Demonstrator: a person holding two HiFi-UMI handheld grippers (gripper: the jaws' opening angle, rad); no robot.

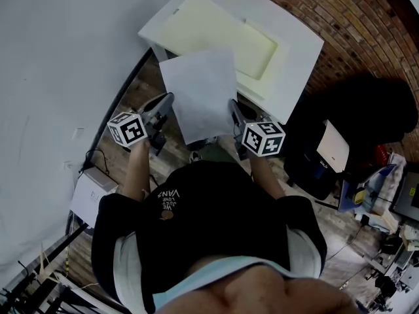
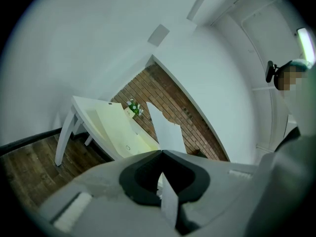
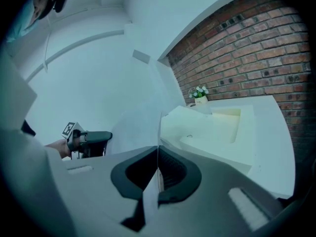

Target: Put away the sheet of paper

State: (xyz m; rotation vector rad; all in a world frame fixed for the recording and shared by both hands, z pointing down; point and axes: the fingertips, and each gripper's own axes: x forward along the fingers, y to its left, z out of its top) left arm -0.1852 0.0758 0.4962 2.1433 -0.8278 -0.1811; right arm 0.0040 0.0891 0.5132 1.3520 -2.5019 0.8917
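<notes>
Head view: paper apparently pinched by left gripper and right gripper fingers.

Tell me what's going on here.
A person holds a gripper in each hand. The left gripper and the right gripper are both shut on opposite edges of a white sheet of paper, holding it up by a white table. The sheet is not put away yet.

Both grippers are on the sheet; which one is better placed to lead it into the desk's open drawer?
Right, marginally. The right gripper sits beside the drawer front; the left gripper, also shut on the sheet, hangs over floor beside the desk.
</notes>
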